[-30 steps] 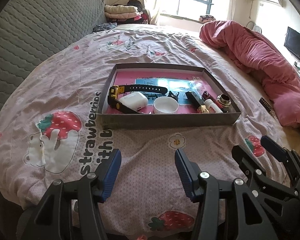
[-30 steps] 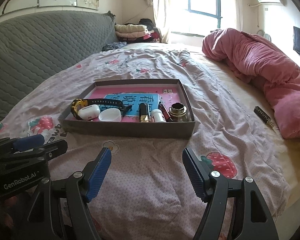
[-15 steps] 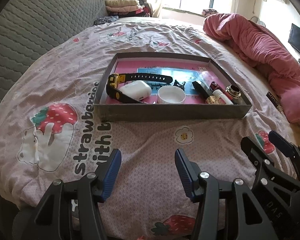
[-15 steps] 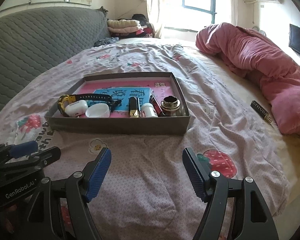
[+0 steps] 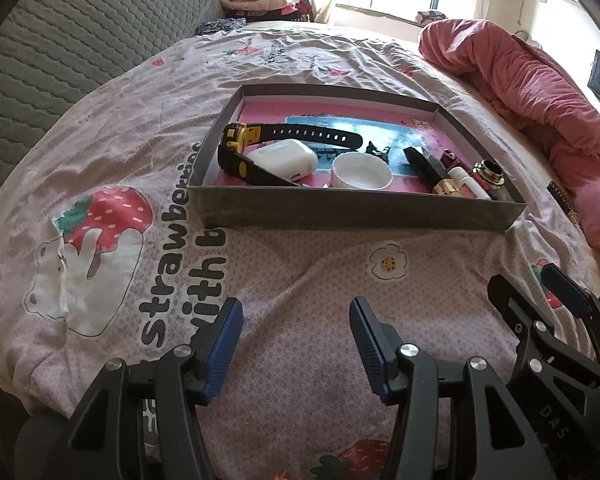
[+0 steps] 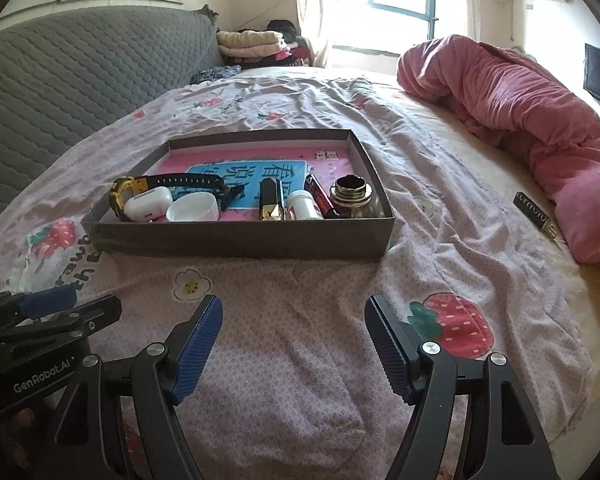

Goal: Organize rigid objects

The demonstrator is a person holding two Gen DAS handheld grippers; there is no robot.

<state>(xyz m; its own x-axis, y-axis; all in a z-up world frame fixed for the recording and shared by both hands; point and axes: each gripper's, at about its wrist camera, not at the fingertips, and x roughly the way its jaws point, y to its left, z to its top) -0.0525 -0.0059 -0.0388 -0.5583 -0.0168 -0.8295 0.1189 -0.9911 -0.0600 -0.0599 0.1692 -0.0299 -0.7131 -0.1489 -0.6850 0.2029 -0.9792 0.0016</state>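
Right wrist: box (image 6: 240, 240) holds watch (image 6: 132, 190), jar (image 6: 352, 196); both hand-held grippers released.

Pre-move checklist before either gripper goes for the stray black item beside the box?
1. Left gripper open, nothing between the jaws: ok.
2. Right gripper open, empty: ok.
3. Black item outside the box, on the sheet by the pink duvet: not ok.
4. Bare box floor behind the items for it: ok.
5. Item's far end free of the duvet: cannot tell.
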